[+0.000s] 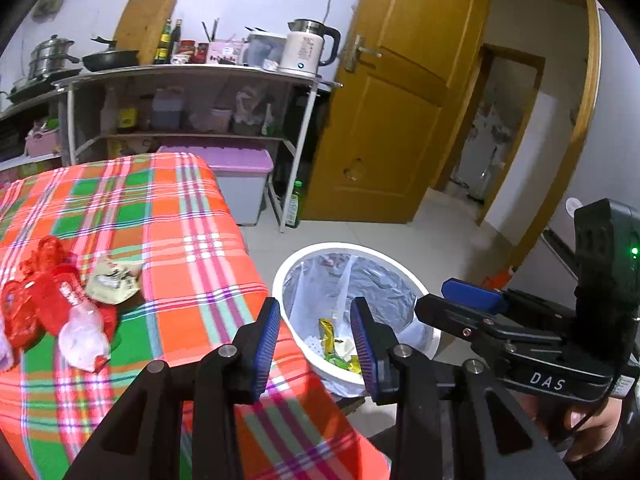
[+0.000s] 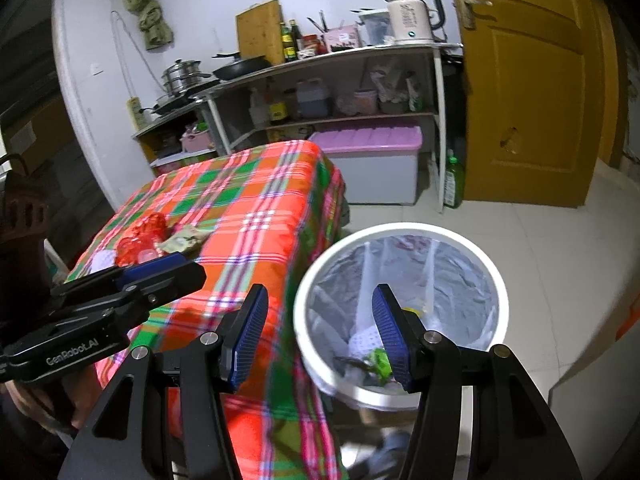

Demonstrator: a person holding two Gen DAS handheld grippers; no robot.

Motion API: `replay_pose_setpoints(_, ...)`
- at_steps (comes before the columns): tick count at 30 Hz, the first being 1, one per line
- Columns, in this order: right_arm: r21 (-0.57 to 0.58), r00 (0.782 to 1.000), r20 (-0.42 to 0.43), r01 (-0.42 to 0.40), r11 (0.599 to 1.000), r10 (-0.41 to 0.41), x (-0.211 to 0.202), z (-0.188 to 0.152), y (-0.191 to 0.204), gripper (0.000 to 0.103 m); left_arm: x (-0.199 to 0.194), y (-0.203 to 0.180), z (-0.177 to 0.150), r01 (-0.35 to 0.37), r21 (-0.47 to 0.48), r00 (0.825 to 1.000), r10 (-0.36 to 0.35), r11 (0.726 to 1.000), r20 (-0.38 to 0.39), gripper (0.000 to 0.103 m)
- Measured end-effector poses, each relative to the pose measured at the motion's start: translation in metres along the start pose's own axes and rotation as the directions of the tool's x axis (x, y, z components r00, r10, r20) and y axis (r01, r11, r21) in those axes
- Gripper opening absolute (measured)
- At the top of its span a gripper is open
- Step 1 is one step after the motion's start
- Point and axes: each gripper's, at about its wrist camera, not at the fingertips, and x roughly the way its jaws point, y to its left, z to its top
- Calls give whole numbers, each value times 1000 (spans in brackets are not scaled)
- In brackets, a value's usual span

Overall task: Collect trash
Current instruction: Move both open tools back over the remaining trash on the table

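A white bin (image 1: 404, 276) with a clear liner stands on the floor by the table's corner, and wrappers (image 1: 329, 332) lie at its bottom. My left gripper (image 1: 316, 316) hangs open and empty over the table edge and the bin's near rim. Left on the plaid cloth lie red wrappers (image 1: 44, 296), a beige packet (image 1: 114, 284) and a crumpled clear wrapper (image 1: 82, 340). My right gripper (image 2: 320, 304) is open with nothing between its fingers, above the gap between the table and the bin (image 2: 400, 229). A green wrapper (image 2: 379, 362) shows inside.
The table under the plaid cloth (image 2: 256, 216) is left of the bin. Behind it stand a shelf unit with a kettle (image 1: 306, 46) and pans, a purple-lidded storage box (image 1: 236, 168) and a green bottle (image 1: 295, 204) on the floor. A wooden door (image 1: 396, 92) is open at the right.
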Motion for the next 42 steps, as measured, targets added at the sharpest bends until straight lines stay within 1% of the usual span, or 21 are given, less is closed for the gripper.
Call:
replay_pose_setpoints(10,-51,999,0,-40,998,40,-2,-1,30,55,-31,12,-7,-45,-18,998,45,999,40,36)
replay_pose_setpoints(17,-75,998,-9,-56,996,55,0,-2,43,55,-42,22,-12,-71,-40,996,73,997,53,36)
replay_pose_setpoints(25,-88,998,-20,-66,994,65,3,-3,48,55,-49,30,-17,-83,-47,995,85,995,51,36)
replay_pose_setpoints(32,-95,997,-22,-76,993,74,5,-3,51,55,-59,38,-22,-97,-59,992,101,994,73,36)
replay_pose_setpoints(42,-92,994,-29,-107,990,105,9,-3,54,55,-66,55,-33,-123,-98,990,129,988,58,36)
